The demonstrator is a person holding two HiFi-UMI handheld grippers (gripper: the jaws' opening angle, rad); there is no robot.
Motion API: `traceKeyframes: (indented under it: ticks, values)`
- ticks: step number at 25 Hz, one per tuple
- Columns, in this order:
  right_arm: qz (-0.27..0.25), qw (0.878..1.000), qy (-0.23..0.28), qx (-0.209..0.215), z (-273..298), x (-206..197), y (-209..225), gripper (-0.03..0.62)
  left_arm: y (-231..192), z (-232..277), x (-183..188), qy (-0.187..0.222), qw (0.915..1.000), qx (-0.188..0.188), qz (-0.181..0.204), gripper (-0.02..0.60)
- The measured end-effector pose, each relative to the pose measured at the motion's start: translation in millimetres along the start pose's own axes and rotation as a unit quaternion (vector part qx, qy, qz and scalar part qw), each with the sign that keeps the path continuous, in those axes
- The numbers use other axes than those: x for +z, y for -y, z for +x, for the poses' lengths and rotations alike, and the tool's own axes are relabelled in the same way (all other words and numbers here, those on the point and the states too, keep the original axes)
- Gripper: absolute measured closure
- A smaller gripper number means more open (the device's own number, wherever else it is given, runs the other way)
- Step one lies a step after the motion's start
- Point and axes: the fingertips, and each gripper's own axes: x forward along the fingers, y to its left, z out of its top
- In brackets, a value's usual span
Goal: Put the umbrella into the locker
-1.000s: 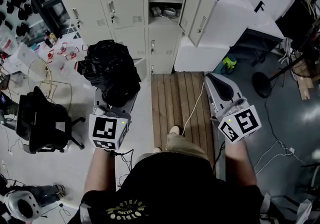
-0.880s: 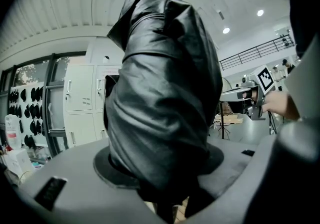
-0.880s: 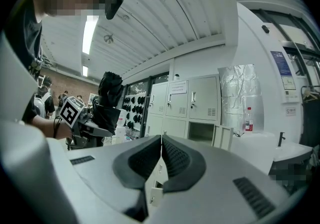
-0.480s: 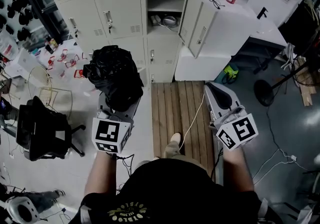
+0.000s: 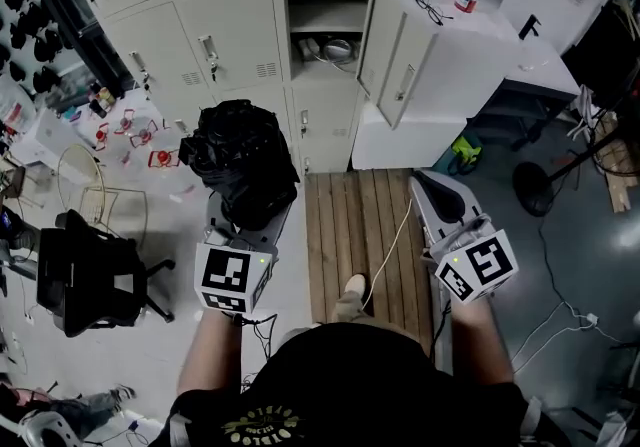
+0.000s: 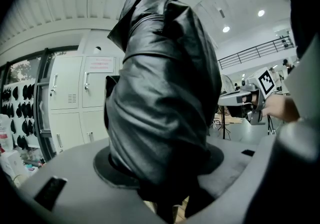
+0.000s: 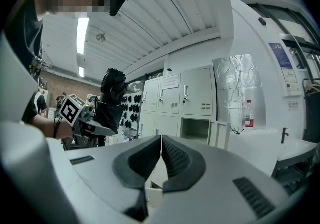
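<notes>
Wooden floor slats [image 5: 345, 220], cream lockers [image 5: 232, 30], one open compartment [image 5: 322, 7]

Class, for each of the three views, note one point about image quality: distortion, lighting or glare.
Head view: evenly lit and sharp, though the wide lens makes the lockers lean outward. Left gripper view: strong fisheye with dark corners; the black umbrella fills the middle, sheen on its folds. Right gripper view: fisheye again, and the ceiling light glares white.

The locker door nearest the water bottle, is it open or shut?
Open. The door stands swung out to the right, and the head view looks into the locker, showing its dark inside and a shelf.
</notes>
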Motion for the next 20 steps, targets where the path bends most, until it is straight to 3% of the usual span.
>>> traceKeyframes:
  ticks: [20]
  values:
    - [0.004, 1.000, 0.007, 0.018, 40, 0, 59, 0.566, -3, 72, 8, -0.017, 0.9998, 0.001, -0.006, 0.311]
